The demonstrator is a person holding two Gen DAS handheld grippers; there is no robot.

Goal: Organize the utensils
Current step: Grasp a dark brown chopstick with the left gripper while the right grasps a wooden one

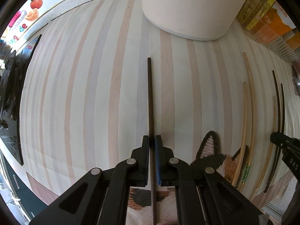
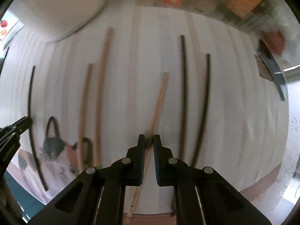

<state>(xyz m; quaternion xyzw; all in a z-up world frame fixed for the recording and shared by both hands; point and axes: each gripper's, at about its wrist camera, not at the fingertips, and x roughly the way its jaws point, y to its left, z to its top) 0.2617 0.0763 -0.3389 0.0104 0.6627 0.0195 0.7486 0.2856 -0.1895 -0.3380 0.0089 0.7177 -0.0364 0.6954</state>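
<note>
Already my left gripper [image 1: 152, 140] pinched a dark chopstick [image 1: 150, 93] flat on the striped mat [image 1: 75, 93]; my right gripper [image 2: 149, 140] had closed around a pale chopstick [image 2: 159, 101]. Next, I judged, lifting and pairing each.

One chopstick [image 1: 151, 101] lay between the left claw's [image 1: 152, 140] tips on the bench [image 1: 84, 93]. A big tub [image 1: 187, 9] stood ahead. More sticks [image 1: 249, 97] lay to its right, by the right claw [image 1: 281, 140].
</note>
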